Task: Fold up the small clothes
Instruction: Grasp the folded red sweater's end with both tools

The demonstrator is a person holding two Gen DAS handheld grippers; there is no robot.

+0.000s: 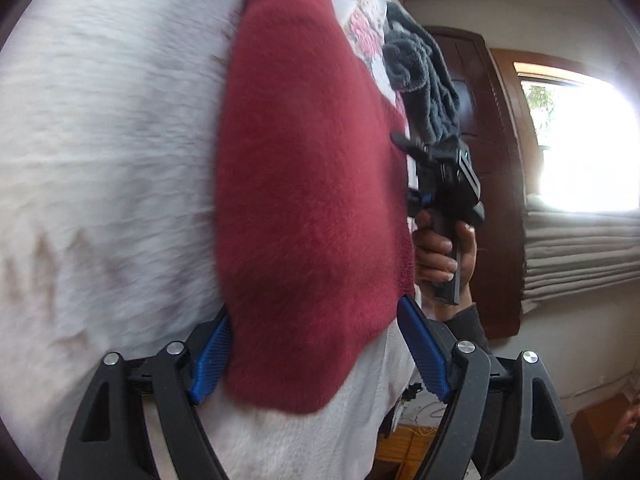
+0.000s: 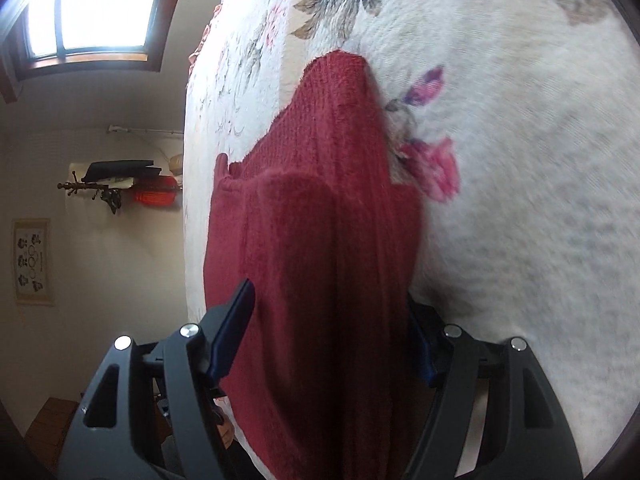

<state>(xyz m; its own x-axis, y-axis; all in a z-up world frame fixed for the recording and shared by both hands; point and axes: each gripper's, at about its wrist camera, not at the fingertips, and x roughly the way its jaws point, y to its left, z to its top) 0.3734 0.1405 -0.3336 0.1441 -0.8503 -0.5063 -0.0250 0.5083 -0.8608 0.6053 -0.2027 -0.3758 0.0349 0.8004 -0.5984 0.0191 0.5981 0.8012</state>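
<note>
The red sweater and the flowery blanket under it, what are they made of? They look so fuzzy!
The red sweater looks like soft knitted wool or acrylic: ribbed rows and a fuzzy nap show. The flowery blanket seems a plush fleece, cream with printed pink flowers; its short pile looks brushed. The exact fibre of either cannot be told.

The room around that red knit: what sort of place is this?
Most likely a bedroom at home. The red knit lies on a flowered bedspread, a wooden-framed window lets in daylight, and a wall rack holds hats or bags.

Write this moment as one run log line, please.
left gripper: open around red sweater | right gripper: open around it | surface: floral blanket
</note>
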